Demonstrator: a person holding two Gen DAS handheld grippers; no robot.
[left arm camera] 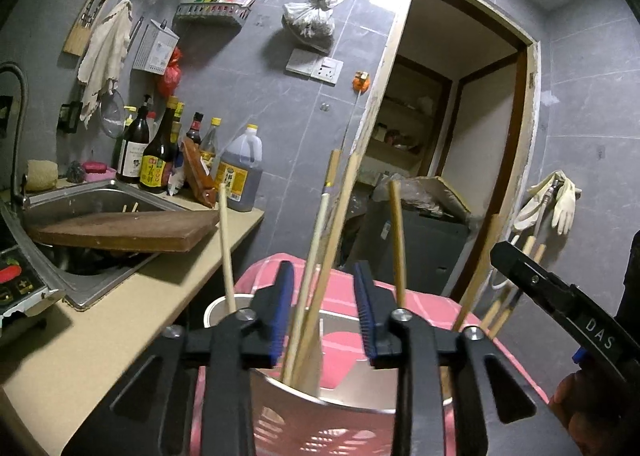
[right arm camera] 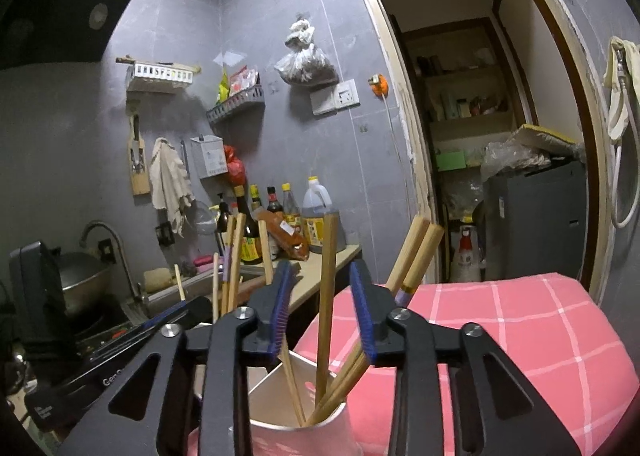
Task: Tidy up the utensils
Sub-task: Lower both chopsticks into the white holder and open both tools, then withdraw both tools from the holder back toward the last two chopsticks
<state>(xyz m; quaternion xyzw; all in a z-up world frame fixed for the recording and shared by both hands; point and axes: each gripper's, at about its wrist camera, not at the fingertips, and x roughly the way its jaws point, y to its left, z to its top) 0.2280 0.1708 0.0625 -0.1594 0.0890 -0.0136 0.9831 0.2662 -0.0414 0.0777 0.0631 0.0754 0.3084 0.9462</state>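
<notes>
Pink cloth (right arm camera: 520, 336) under chopsticks (right arm camera: 325, 296).

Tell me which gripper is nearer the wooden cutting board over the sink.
Left. The left gripper hovers open over a cup of chopsticks, with the cutting board just to its left. The right gripper, also open, sits farther right over another cup.

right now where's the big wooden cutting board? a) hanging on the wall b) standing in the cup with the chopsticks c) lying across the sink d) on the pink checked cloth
c: in the left wrist view the wooden cutting board lies flat across the steel sink, its near corner jutting over the beige counter.
</notes>
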